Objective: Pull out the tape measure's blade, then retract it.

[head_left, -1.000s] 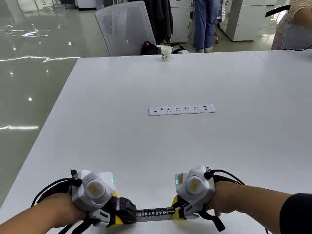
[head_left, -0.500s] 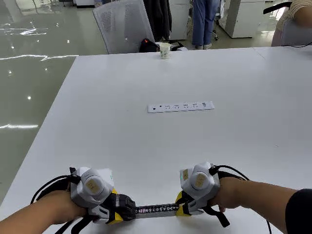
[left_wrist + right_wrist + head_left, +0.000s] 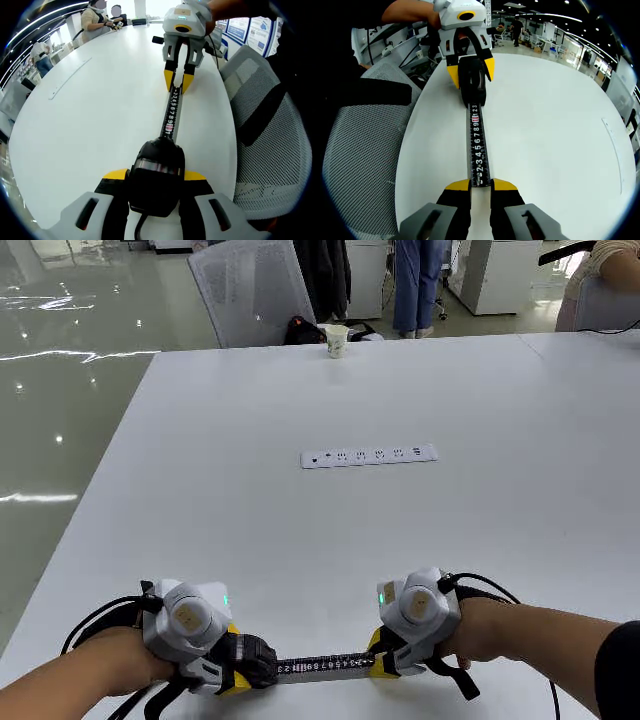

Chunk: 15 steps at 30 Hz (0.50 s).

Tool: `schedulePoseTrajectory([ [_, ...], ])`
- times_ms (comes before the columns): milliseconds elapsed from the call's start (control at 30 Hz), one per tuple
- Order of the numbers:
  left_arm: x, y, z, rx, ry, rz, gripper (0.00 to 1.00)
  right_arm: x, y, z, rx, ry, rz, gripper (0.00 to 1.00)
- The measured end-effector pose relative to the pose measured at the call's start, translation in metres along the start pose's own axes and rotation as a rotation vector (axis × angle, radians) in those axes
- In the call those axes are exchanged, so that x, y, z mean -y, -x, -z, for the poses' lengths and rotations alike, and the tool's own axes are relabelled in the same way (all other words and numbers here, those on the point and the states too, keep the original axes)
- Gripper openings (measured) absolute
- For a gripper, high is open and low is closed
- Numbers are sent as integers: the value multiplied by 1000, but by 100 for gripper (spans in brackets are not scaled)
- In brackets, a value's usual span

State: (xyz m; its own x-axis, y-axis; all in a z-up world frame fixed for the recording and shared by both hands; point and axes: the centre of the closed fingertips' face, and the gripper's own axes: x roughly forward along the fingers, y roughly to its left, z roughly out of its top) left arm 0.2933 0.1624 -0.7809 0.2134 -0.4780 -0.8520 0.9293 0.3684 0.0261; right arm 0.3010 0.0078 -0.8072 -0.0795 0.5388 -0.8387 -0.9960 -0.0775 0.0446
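The left gripper [image 3: 156,176] has its jaws clamped on the two sides of the black tape measure case [image 3: 158,167], which sits between the yellow jaw tips. From the front of the case the blade [image 3: 171,112] comes out and runs straight ahead of this gripper. It is a narrow black strip with white numerals.

The right gripper [image 3: 481,186] faces the left one, and its jaws are pinched together on the free end of the blade. The drawn-out length spans the gap between the two grippers in a straight line. It lies low over the white table [image 3: 250,490], but whether it touches the top cannot be told.

In the head view both grippers are close to the table's near edge, each held in a person's hand, with black cables trailing back from them.

Ahead of the grippers and well apart from them, a white power strip [image 3: 369,455] lies flat in the middle of the table. Farther on, near the far edge, stands a paper cup [image 3: 336,341], and a grey mesh office chair [image 3: 252,290] is just behind that edge. In the left gripper view a second mesh chair [image 3: 267,145] is off to that gripper's right, beside the table's edge.
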Motion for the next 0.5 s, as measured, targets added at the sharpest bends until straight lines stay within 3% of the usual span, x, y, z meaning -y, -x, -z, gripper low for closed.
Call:
schedulePoseTrajectory([
  [500,0,-1,0,1,5,-3,33,0,7,11,-6,-4,5,11],
])
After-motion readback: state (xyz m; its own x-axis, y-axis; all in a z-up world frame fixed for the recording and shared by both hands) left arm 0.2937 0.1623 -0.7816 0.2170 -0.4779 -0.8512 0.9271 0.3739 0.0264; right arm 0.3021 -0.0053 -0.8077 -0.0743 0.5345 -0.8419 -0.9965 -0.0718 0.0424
